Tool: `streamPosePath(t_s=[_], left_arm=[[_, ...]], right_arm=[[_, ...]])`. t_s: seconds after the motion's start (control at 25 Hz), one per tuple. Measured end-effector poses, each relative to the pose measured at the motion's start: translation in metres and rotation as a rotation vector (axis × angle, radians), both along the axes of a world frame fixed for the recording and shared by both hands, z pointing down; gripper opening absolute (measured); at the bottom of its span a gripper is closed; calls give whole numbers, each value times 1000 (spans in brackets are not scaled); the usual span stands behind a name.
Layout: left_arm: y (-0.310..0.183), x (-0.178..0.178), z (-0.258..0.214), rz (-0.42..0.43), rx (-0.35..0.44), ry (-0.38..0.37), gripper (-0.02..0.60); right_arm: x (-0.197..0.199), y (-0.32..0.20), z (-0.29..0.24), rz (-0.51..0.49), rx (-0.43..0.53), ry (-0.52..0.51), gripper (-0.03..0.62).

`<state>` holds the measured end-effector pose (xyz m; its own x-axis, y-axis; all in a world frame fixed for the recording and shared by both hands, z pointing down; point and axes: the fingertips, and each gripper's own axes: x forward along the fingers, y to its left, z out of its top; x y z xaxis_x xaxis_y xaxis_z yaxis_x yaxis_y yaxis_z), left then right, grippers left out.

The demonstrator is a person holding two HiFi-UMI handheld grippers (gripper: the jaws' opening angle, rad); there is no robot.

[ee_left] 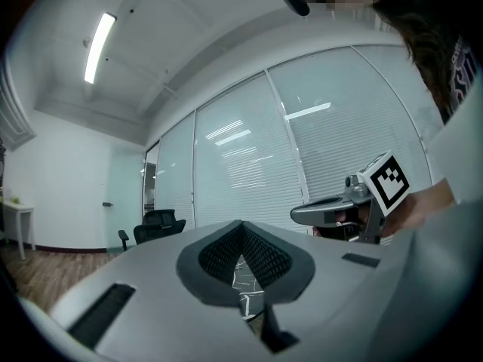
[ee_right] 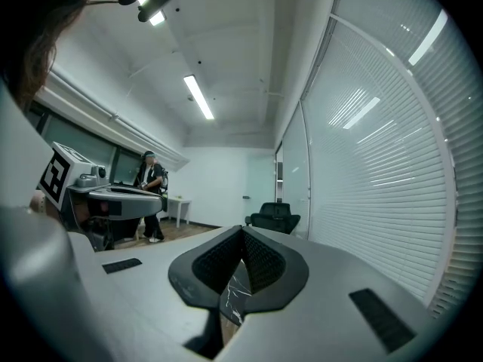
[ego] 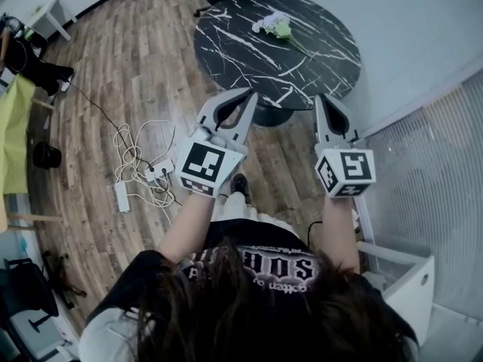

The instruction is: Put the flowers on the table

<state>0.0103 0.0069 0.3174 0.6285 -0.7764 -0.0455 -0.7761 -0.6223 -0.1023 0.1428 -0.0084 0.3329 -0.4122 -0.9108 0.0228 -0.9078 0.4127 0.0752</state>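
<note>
The flowers (ego: 275, 27) lay on the round black marble table (ego: 243, 57), near its far edge: one small bunch of pale blooms with a green stem trailing toward the middle. The blooms were too small to count. The table's near rim was cut off in the head view by the two grippers held level side by side in front of it, well short of the bunch.

The left gripper (ego: 250, 98) had its jaws brought together at the tips, nothing between them. The right gripper (ego: 322, 101) was likewise closed and empty. In each gripper view the jaws blocked most of the table, and only a sliver of veined marble showed through the slit under the meeting tips (ee_left: 241, 234) (ee_right: 241, 237).

On the wooden floor (ego: 136, 59) to the left lay one white power strip (ego: 158, 170) amid tangled cables. One black office chair (ee_right: 275, 216) stood by the glass wall.
</note>
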Motion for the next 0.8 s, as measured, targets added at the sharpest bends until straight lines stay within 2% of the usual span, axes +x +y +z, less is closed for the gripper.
streamPosePath(t_s=[0.8], left_arm=[[5, 7, -1, 7, 4, -1, -2]], right_arm=[[12, 8, -5, 12, 20, 0, 31]])
